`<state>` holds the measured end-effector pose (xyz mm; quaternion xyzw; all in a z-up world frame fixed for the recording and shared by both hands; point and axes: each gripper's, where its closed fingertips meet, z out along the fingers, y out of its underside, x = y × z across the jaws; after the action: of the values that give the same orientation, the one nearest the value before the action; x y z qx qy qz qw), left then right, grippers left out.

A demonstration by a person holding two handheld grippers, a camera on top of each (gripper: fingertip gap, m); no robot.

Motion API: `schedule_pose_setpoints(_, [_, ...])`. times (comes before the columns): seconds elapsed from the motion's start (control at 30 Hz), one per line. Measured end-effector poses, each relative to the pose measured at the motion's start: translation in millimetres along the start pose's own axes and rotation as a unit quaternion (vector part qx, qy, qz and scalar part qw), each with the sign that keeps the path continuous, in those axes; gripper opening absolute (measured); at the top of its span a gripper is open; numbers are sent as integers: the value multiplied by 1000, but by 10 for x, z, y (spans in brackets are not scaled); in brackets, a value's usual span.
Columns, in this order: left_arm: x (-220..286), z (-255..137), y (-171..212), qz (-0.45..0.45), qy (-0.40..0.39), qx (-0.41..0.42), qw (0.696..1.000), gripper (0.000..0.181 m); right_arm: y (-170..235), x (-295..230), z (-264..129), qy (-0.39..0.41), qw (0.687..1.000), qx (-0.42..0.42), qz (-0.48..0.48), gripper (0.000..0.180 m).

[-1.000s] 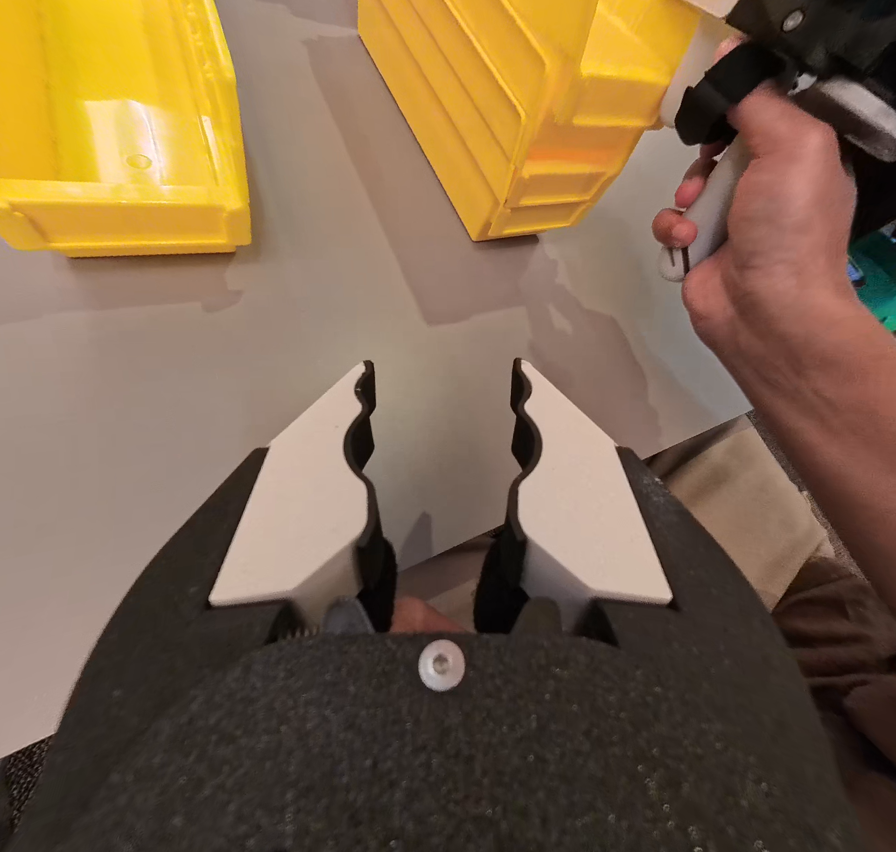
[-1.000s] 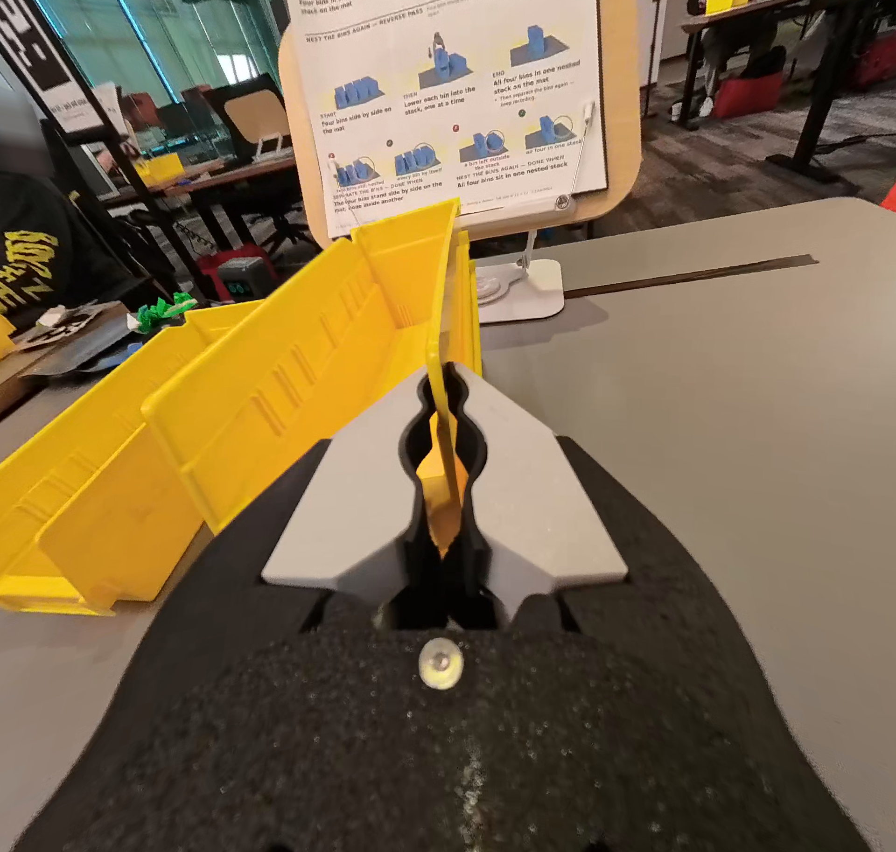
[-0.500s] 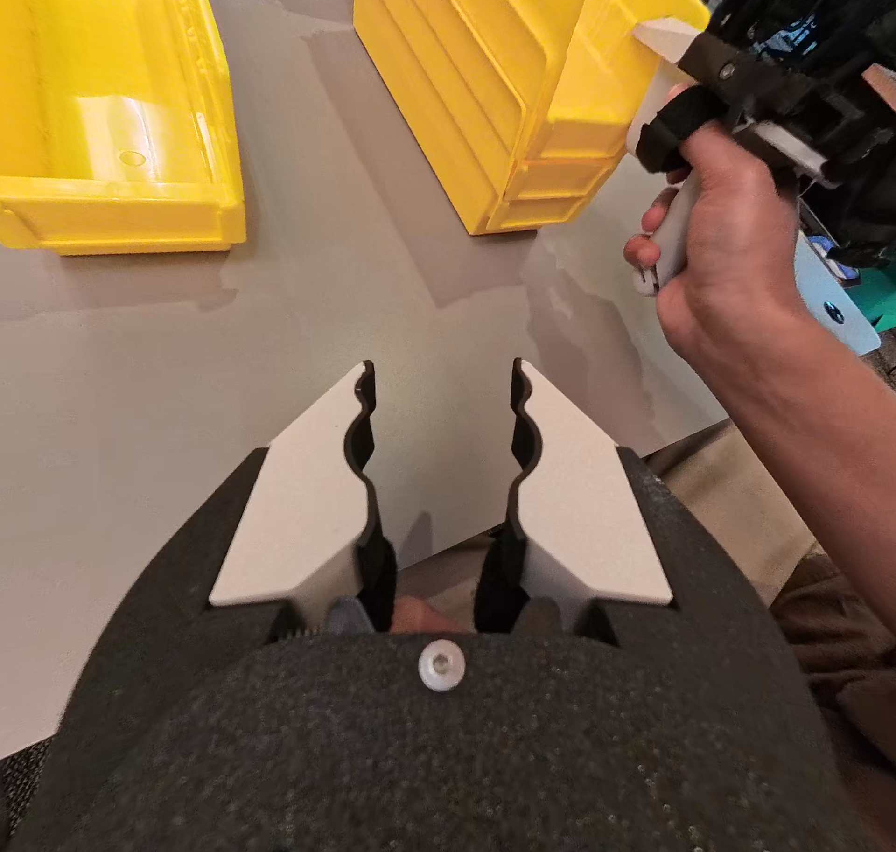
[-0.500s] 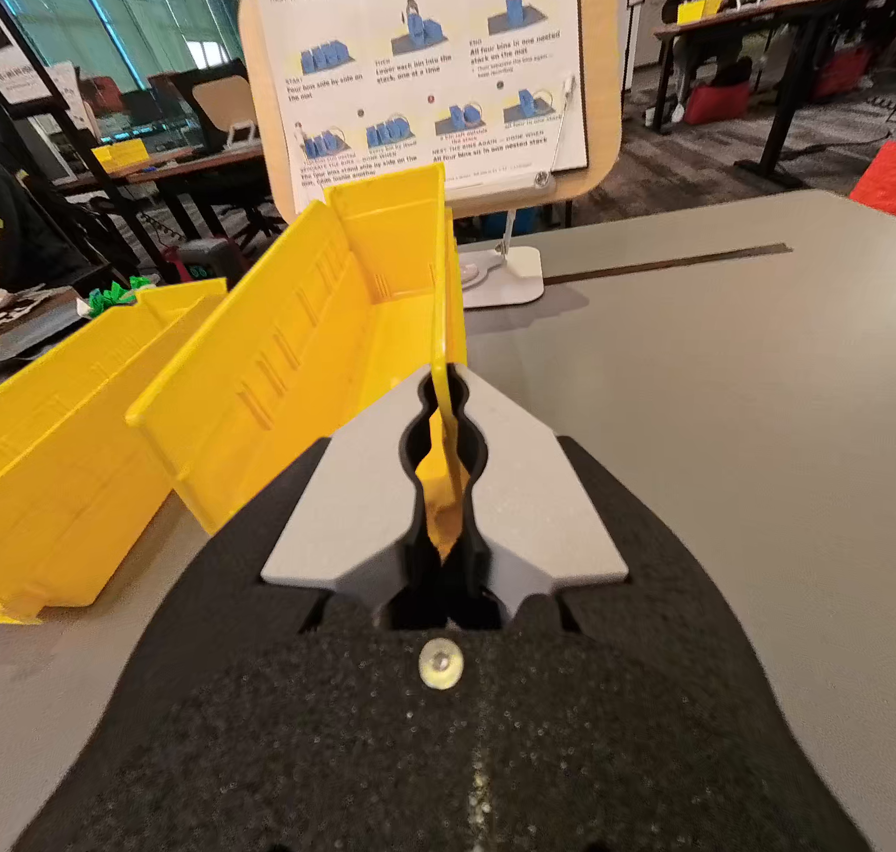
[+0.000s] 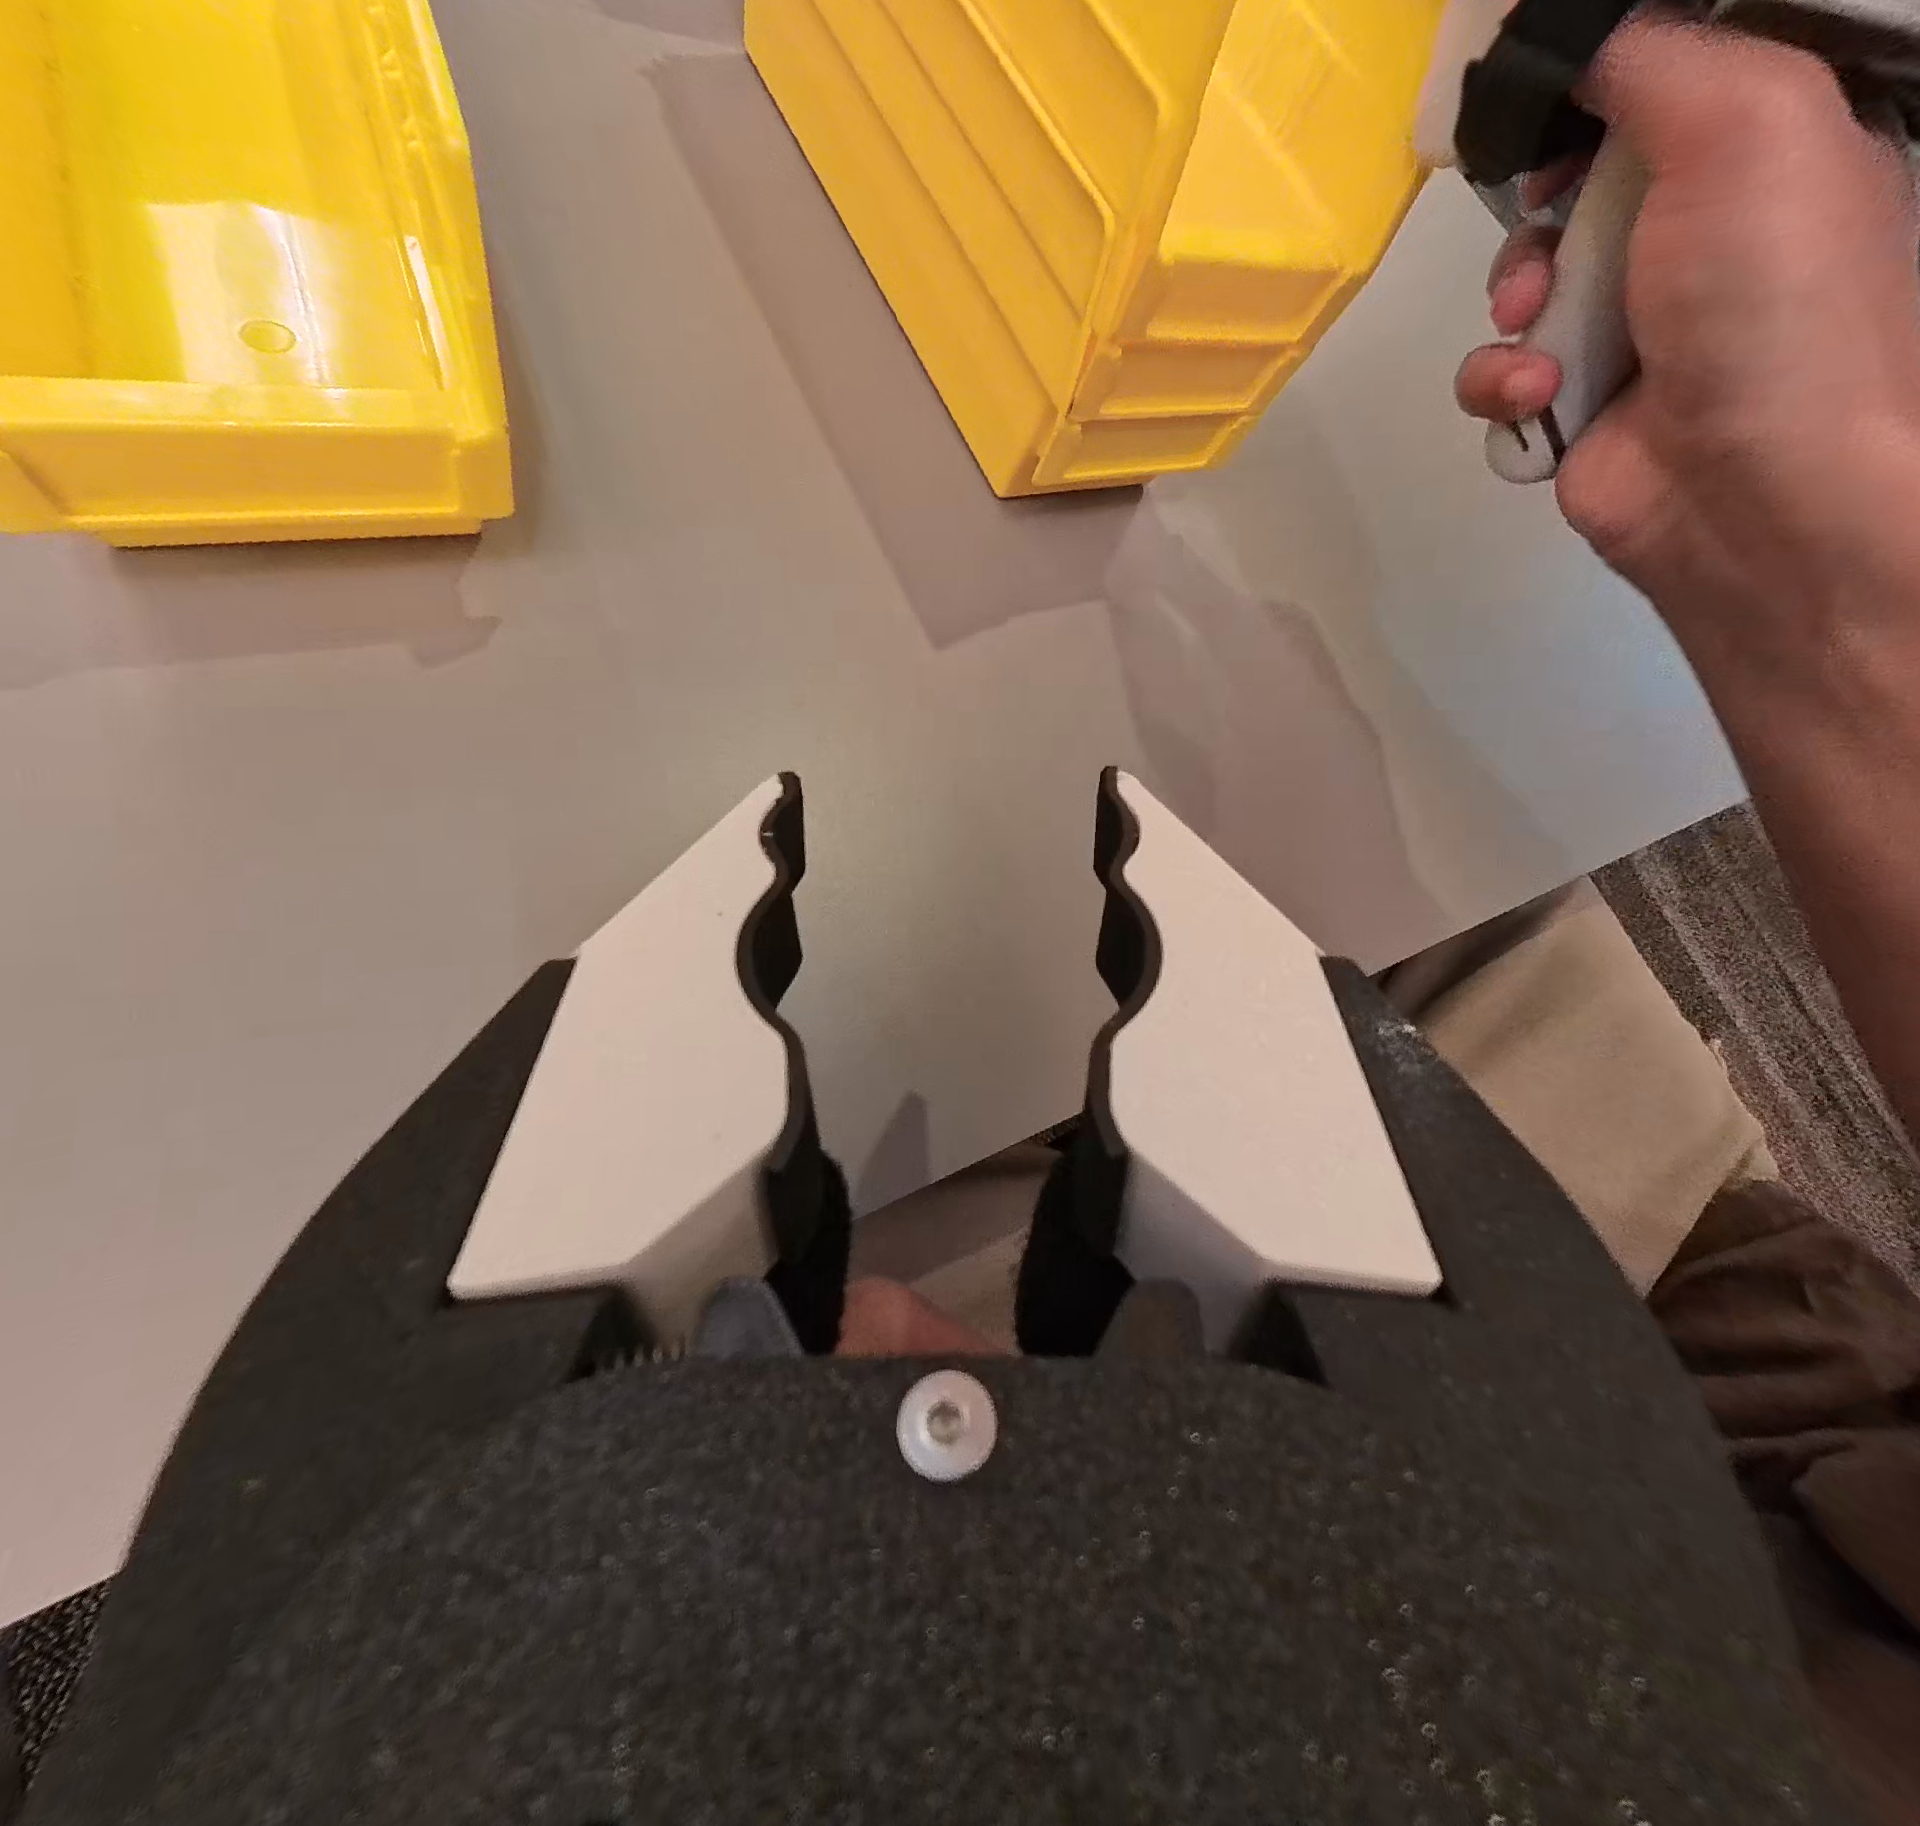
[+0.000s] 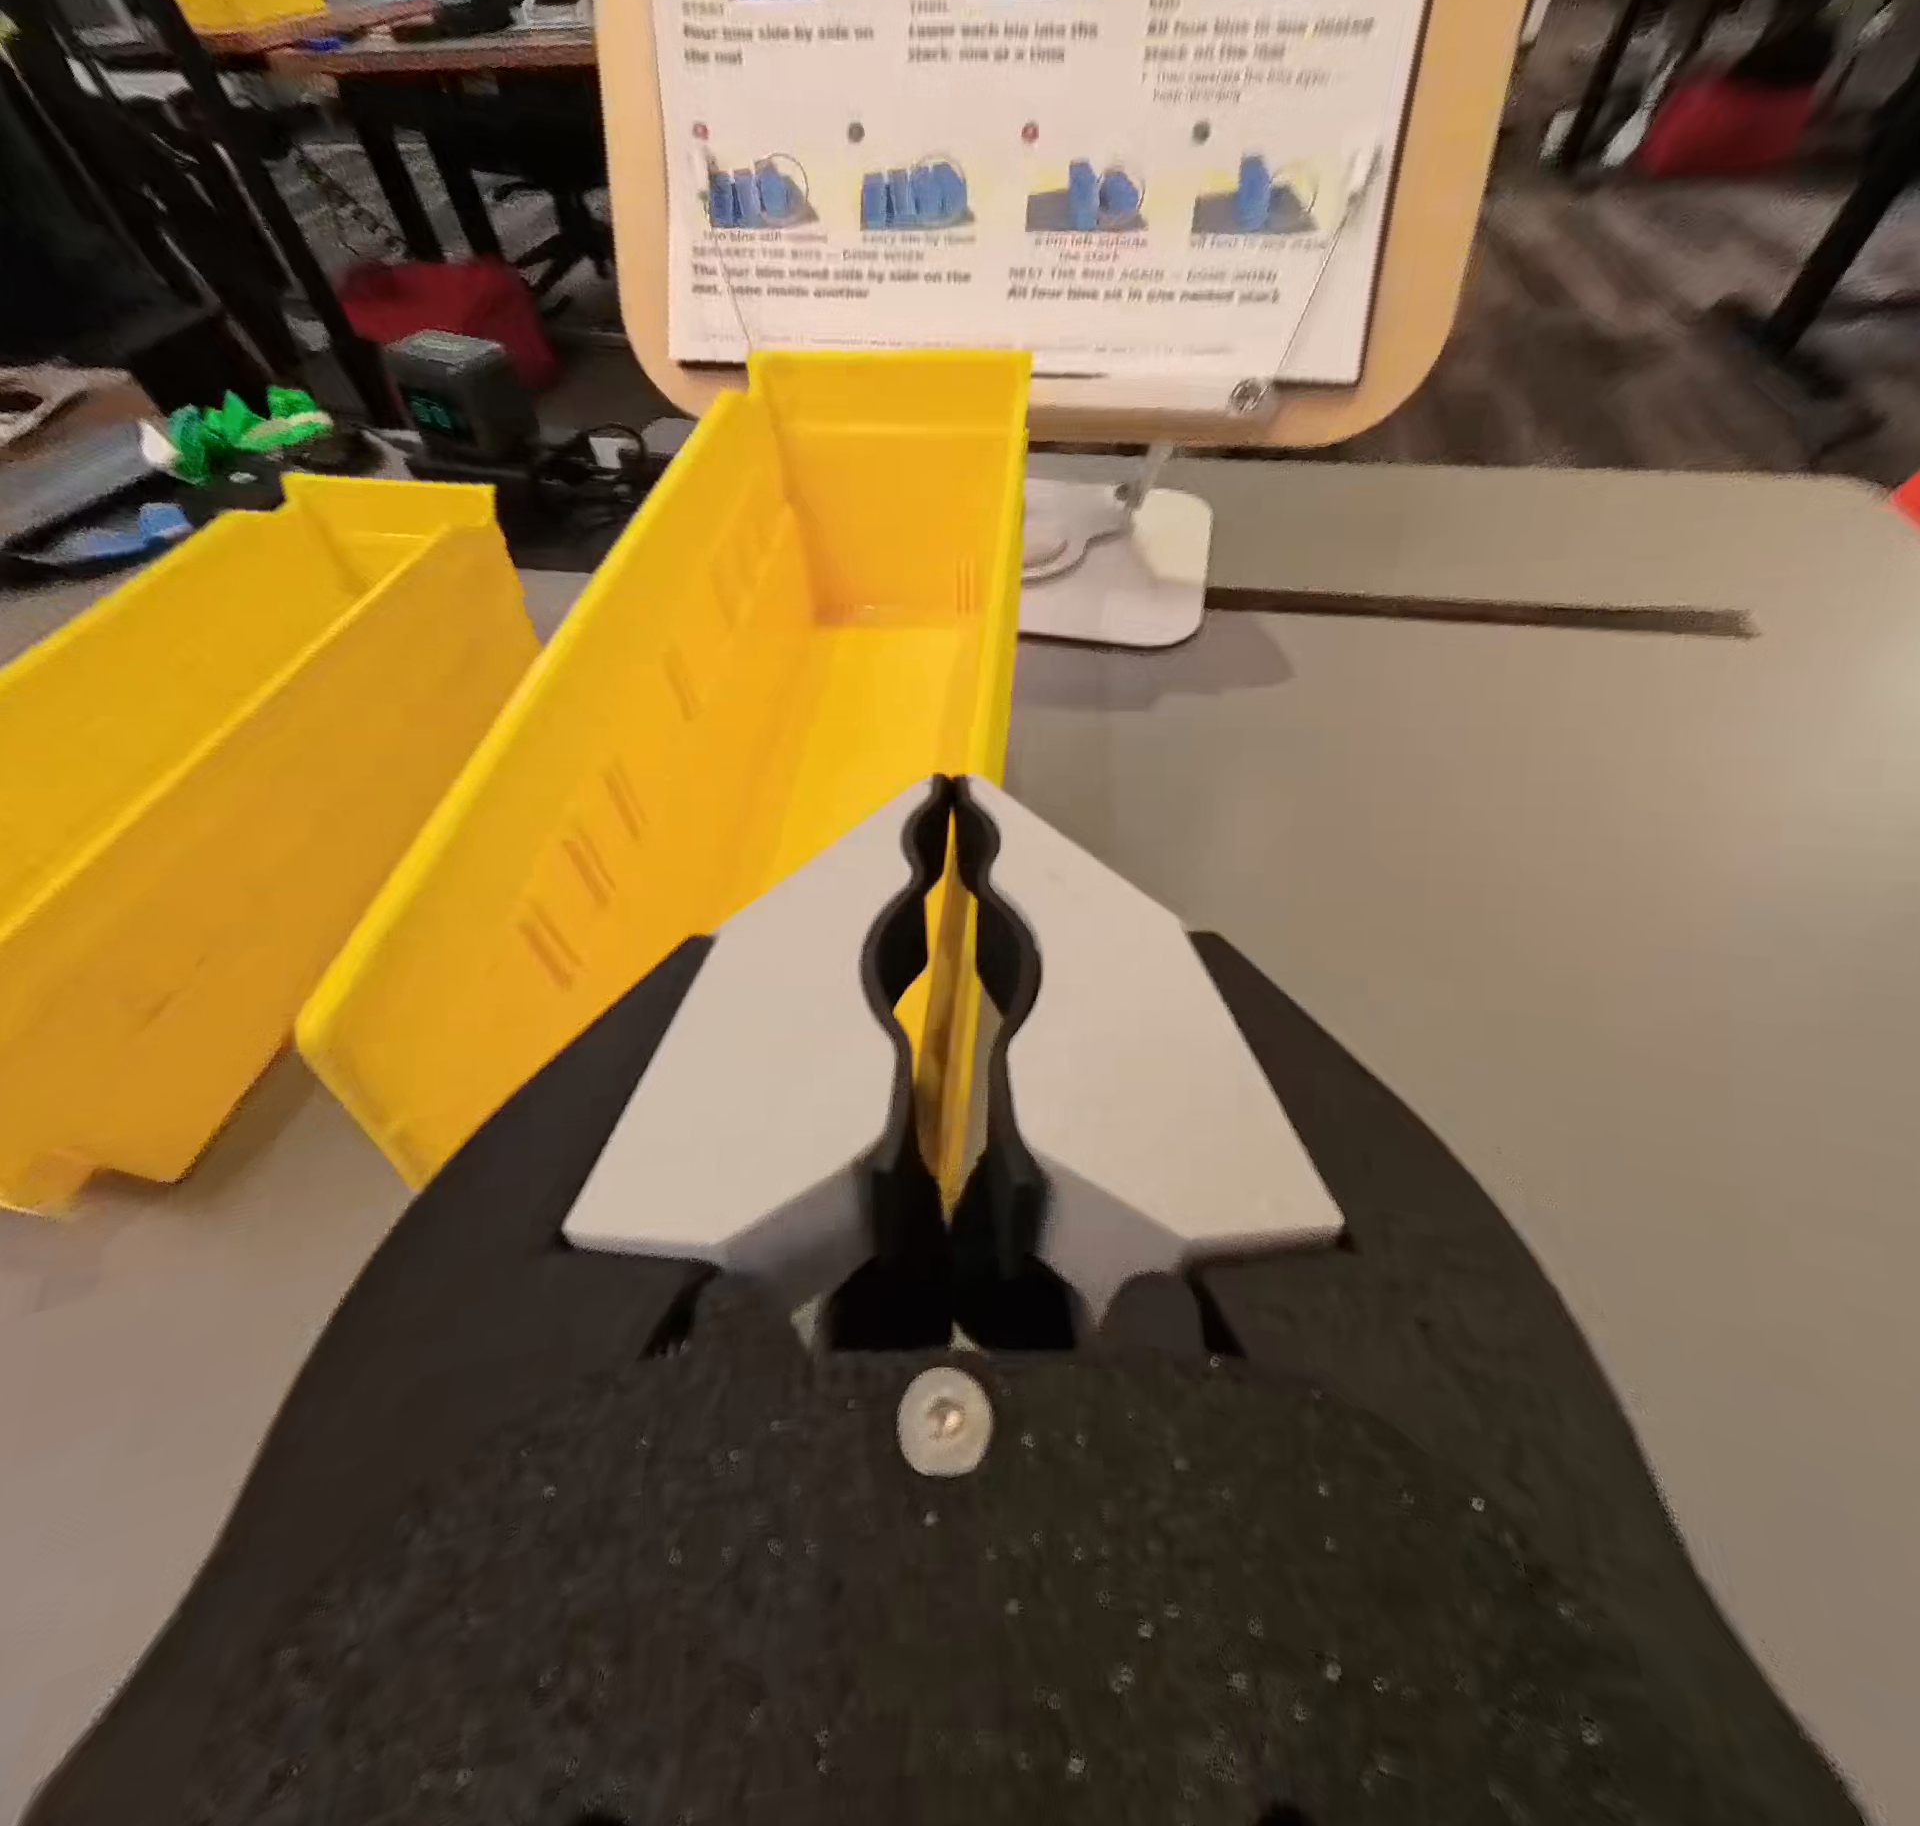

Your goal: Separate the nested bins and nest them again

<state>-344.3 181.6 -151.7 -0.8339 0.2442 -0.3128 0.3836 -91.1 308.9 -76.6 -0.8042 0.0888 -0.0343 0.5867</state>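
Observation:
My left gripper (image 5: 945, 789) is open and empty over the grey table (image 5: 312, 841), near its front edge. A single yellow bin (image 5: 239, 249) stands at the far left. A stack of nested yellow bins (image 5: 987, 166) stands at the far middle. My right gripper (image 6: 951, 789) is shut on the right side wall of the stack's top yellow bin (image 6: 727, 737). The hand holding that gripper shows at the upper right of the left wrist view (image 5: 1714, 374). The single bin (image 6: 208, 789) also shows to the left in the right wrist view.
An instruction board on a white stand (image 6: 1018, 135) stands on the table just behind the held bin. The grey table (image 6: 1507, 893) stretches to the right of the bin. A person's lap (image 5: 1558, 1101) is past the table's front edge. Other tables and clutter lie beyond.
The right gripper has brought the held bin's near end down, so it sits lower and more level on the stack. The left gripper has stayed open and almost still.

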Motion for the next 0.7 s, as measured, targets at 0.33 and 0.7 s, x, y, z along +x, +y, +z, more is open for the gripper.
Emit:
schedule_pose_setpoints(0.33, [-158, -21, -20, 27, -29, 3, 999, 55, -126, -125, -127, -65, 998, -3, 22, 5])
schedule_pose_setpoints(0.7, [-1809, -27, -839, 23, -199, 97, 975, 49, 519, 567, -1403, -121, 991, -4, -48, 13])
